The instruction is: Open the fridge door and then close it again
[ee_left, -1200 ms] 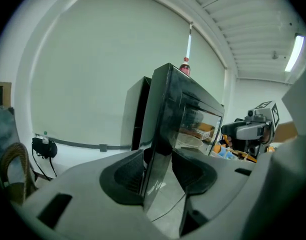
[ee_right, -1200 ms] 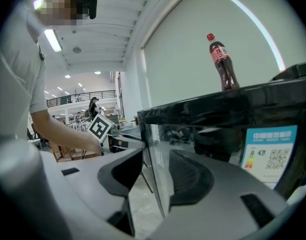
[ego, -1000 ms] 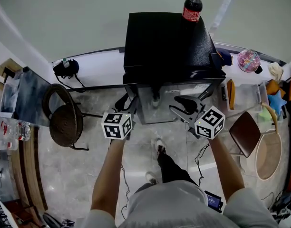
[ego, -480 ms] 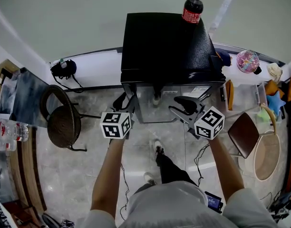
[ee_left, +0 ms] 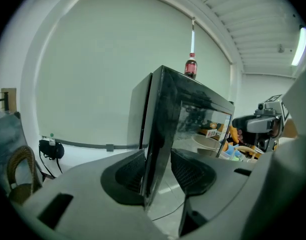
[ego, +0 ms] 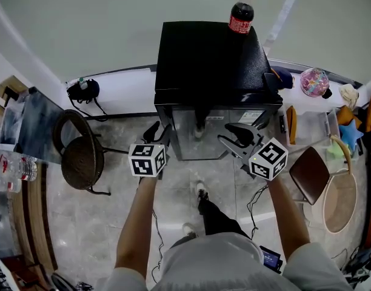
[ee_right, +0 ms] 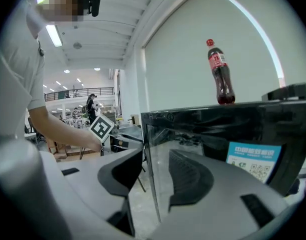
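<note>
Barely anything has shifted in the last second. The left tool (ee_left: 157, 166) is clamping the upright left edge of the fridge door (ee_left: 193, 119) straight ahead, so that side should be swinging out toward the person; the right tool (ee_right: 155, 159) is hanging open, empty, before the glass.

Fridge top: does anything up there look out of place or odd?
Yes: a cola bottle stands upright at the back right corner of the fridge, close to the edge. It might topple if the fridge is jolted. Nothing looks spilled or damaged.
</note>
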